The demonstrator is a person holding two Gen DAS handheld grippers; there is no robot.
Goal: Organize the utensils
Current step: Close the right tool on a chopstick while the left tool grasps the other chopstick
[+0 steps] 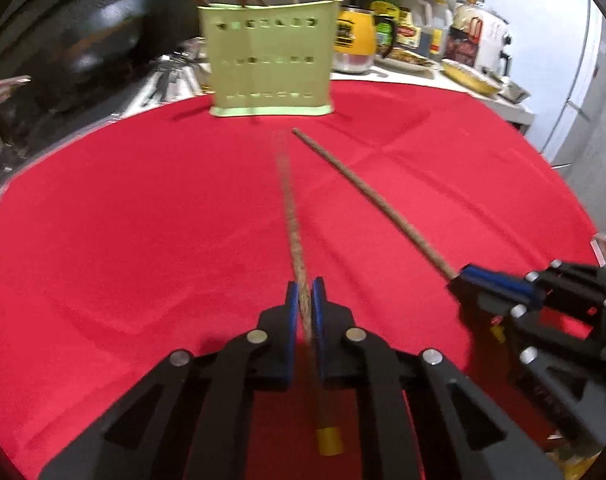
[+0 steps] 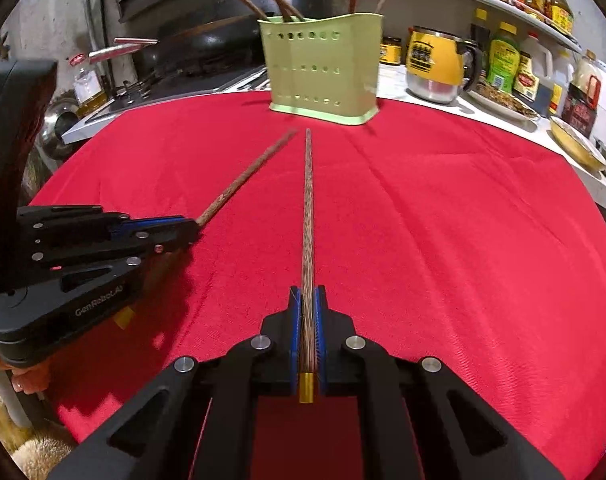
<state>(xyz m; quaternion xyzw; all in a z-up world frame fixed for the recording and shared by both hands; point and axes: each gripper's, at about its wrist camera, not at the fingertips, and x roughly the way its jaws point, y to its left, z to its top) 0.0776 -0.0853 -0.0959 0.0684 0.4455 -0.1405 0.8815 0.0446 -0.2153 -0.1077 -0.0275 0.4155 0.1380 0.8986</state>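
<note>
A pale green utensil holder (image 1: 269, 62) with several brown chopsticks in it stands at the far edge of the red tablecloth (image 1: 143, 240); it also shows in the right wrist view (image 2: 323, 72). My left gripper (image 1: 306, 292) is shut on a brown chopstick (image 1: 289, 200) with a yellow cap, which points toward the holder. My right gripper (image 2: 308, 296) is shut on another brown chopstick (image 2: 308, 208), also pointing at the holder. Each gripper shows in the other's view: the right gripper (image 1: 463, 276) with its chopstick (image 1: 367, 196), the left gripper (image 2: 191, 226) with its chopstick (image 2: 247, 178).
A yellow kettle (image 2: 435, 64), sauce bottles (image 2: 503, 60) and a yellow dish (image 2: 575, 144) stand on the white counter behind and right of the cloth. A black wok (image 2: 207, 48) and stove are at the back left.
</note>
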